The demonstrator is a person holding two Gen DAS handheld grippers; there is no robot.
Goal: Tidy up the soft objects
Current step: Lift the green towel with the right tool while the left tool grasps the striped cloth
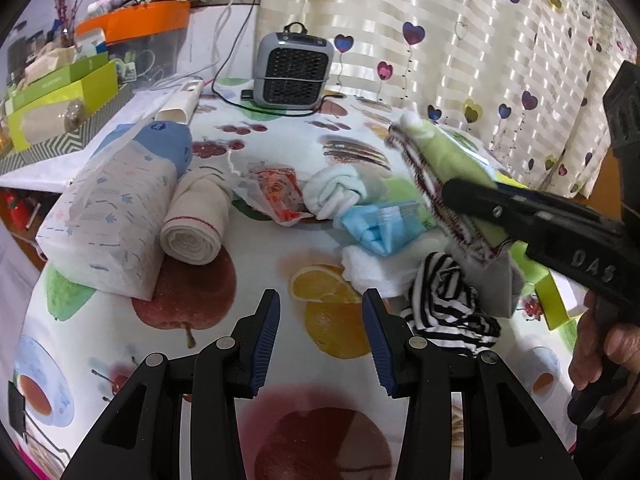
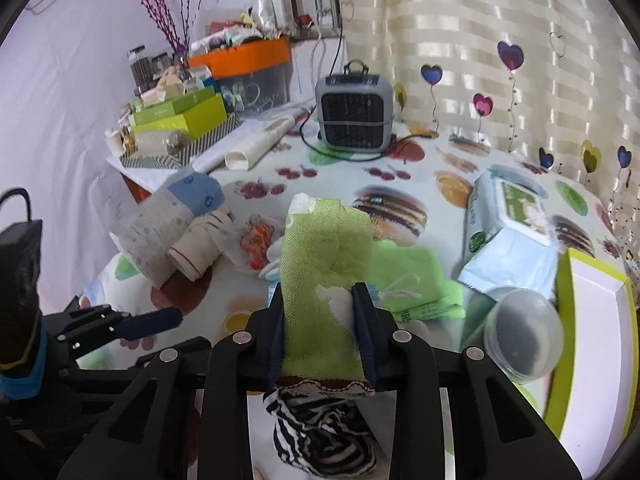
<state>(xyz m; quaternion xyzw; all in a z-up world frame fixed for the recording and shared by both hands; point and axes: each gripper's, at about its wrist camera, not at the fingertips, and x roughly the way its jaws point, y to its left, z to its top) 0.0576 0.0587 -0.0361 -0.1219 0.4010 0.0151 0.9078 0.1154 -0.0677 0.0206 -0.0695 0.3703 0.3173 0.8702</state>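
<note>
Tabletop [image 2: 420, 168], fruit-print cover, heart-patterned curtain [image 2: 500, 20] behind. Green mesh pouch [image 2: 320, 264]: clamped in right gripper [image 2: 323, 336], above striped cloth [image 2: 320, 436]; its lower end hidden. Left gripper [image 1: 320, 340]: agape, empty, left of pouch.

Left wrist view angled down at table [image 1: 256, 264], right wrist view likewise, both sharing heater [image 1: 294, 70].
</note>
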